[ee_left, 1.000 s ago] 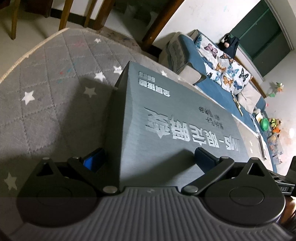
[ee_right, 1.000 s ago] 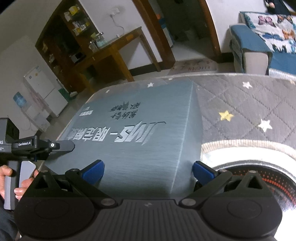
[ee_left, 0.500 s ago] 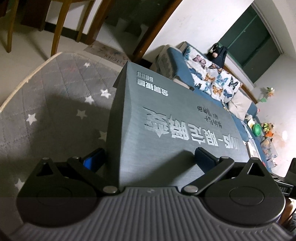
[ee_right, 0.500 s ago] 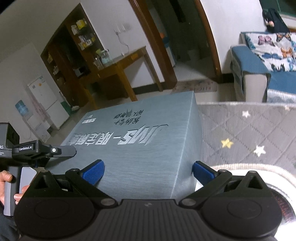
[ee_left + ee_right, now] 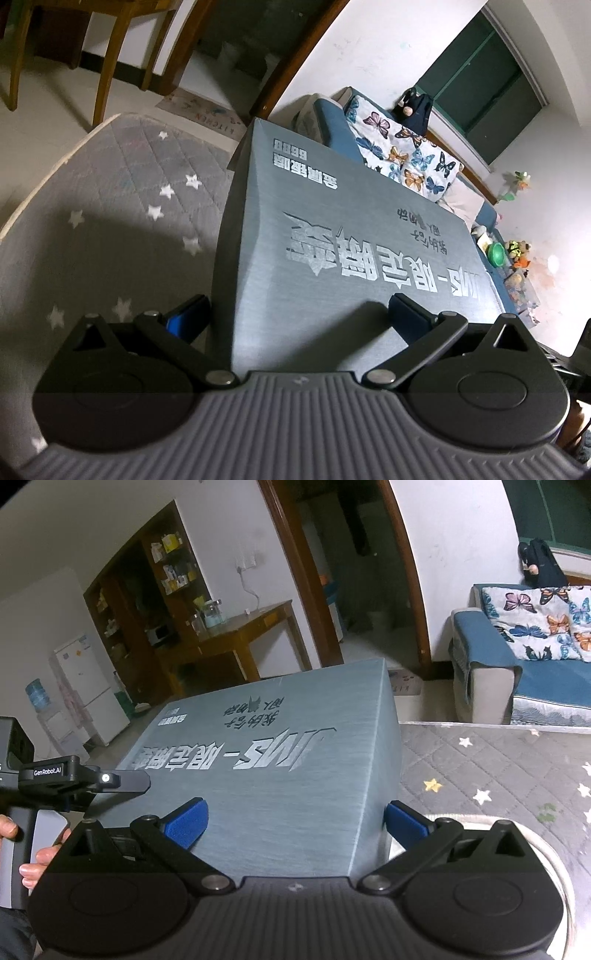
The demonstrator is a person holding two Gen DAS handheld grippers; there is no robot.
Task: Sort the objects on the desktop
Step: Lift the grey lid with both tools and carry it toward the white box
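Mid-carry by the look of it: one big grey box (image 5: 343, 258) with silver lettering, held between both grippers, one at each end. Left gripper (image 5: 299, 317) straddling the near-left corner of the box, one blue pad down the side wall, the other lying on top of the lid. Spread wide, so more of a brace than a pinch; can't tell from here how hard the pads (image 5: 186, 317) actually press. Right gripper (image 5: 295, 823) doing the mirror job at the other end, also spread wide, left pad on the lid, right pad against the end wall. Same story on pressure, can't tell.

Box seems to be up off the grey star-patterned mat (image 5: 122, 192), tilted a bit, with the mat below and beside it. No desk in sight in either view, just the mat, a round white-edged thing (image 5: 546, 853) under the right end, and the living room behind.

Next move, as a guess: keep both ends level and moving together, then lower onto wherever it belongs. Uneven push probably twists it loose, since neither grip wraps the box.

Count: one box, two grippers, one sofa (image 5: 524, 657) with a butterfly cover, one wooden table (image 5: 240, 635) in the back, one fridge (image 5: 85, 686).
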